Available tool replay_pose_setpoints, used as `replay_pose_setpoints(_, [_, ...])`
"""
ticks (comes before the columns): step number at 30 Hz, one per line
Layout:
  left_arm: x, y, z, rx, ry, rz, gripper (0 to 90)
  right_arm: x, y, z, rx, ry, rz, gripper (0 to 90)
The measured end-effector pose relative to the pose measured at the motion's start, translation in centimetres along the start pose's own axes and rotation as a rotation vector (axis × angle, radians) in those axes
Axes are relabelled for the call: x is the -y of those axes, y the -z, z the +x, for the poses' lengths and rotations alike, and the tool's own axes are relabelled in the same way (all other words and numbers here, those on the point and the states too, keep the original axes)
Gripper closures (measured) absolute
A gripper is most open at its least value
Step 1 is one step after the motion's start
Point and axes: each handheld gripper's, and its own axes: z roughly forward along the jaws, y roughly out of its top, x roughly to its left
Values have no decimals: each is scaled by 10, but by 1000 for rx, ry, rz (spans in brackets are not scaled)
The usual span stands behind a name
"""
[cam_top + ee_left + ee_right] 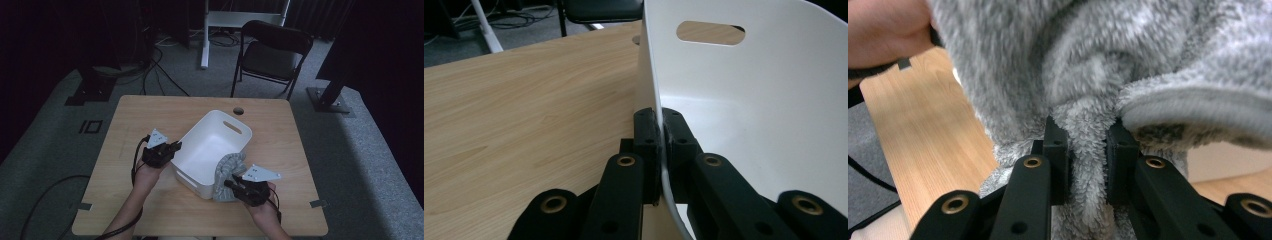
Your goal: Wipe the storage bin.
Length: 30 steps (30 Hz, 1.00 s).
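Fleece pinched between right tongs — basin wall clamped in left tongs.

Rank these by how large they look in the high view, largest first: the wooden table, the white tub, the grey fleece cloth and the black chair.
1. wooden table
2. white tub
3. black chair, though it stands farther off, so nearly level with the tub
4. grey fleece cloth
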Motion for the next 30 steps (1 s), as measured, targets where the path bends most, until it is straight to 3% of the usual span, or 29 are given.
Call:
replay_pose_setpoints(11, [0, 0, 0, 9, 3, -3, 867, 5, -7, -2, 1, -11, 20, 764])
replay_pose_setpoints(30, [0, 0, 0, 11, 0, 0, 865, 28, -30, -19, 3, -70, 129, 762])
